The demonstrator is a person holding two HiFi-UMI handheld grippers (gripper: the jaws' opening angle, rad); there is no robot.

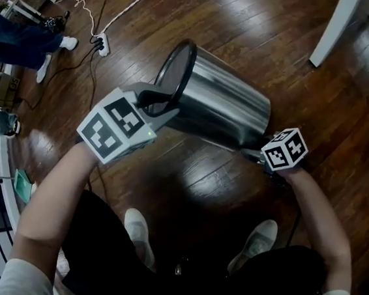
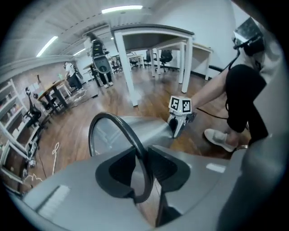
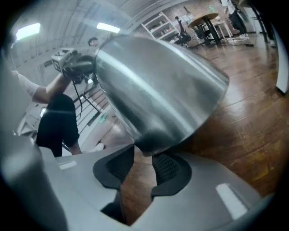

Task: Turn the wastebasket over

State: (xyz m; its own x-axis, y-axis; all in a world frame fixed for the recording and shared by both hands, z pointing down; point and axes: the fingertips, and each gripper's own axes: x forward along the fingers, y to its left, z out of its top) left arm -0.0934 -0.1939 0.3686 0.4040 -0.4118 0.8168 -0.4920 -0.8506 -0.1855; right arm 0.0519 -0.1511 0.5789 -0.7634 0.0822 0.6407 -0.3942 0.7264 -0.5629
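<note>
Left gripper view shows the left gripper pressed together on the dark rim ring of the wastebasket, one pad inside the mouth and one outside. That pinch looks chosen because the thin rim is the only edge narrow enough for the jaws, and it gives a handle on the open end. In the head view the same left gripper sits at the near side of the mouth, and the wastebasket lies tipped well over, its open end to the far left and its closed base to the near right. The right gripper has its jaws spread, bare wood showing through the gap; the lower edge of the steel base comes down to their tips, so it seems to prop or steer the base and not clamp it, though whether the tips touch the metal I cannot tell. In the head view the right gripper is tucked against that base end. Holding both ends likely lets the person pivot the body like a lever, rim one way and base the other. The wastebasket hangs over the wooden surface just beyond the person's shoes; whether it rests there is unclear. The turn looks partly done.
</note>
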